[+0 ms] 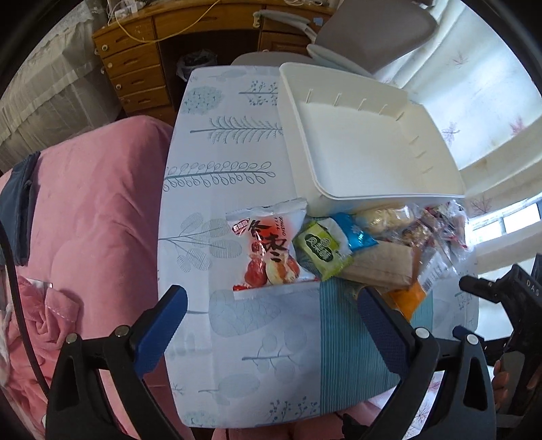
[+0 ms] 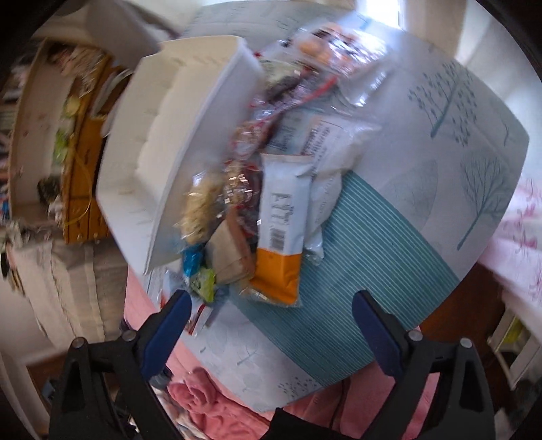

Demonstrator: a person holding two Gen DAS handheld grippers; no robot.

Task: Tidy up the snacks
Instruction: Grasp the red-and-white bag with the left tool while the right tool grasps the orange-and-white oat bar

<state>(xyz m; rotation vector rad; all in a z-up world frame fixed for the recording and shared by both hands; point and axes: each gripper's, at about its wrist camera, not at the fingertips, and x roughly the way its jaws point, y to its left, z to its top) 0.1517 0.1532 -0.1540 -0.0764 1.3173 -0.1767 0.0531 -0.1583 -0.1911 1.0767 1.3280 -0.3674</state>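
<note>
A heap of snack packets lies on the small table (image 1: 237,169) in front of an empty white bin (image 1: 355,142). In the left wrist view the nearest are a red-and-white date packet (image 1: 267,250), a green packet (image 1: 320,248) and a tan packet (image 1: 379,267). My left gripper (image 1: 271,308) hovers open above the table just short of the date packet, nothing between its fingers. In the blurred right wrist view a white-and-orange packet (image 2: 281,230) lies foremost beside the bin (image 2: 162,135). My right gripper (image 2: 271,311) stands open just below that packet, holding nothing.
A pink quilt (image 1: 91,210) covers the bed left of the table. A wooden desk with drawers (image 1: 135,67) and a grey chair (image 1: 372,30) stand beyond it. The right-hand gripper's black body (image 1: 508,304) shows at the right edge of the left wrist view.
</note>
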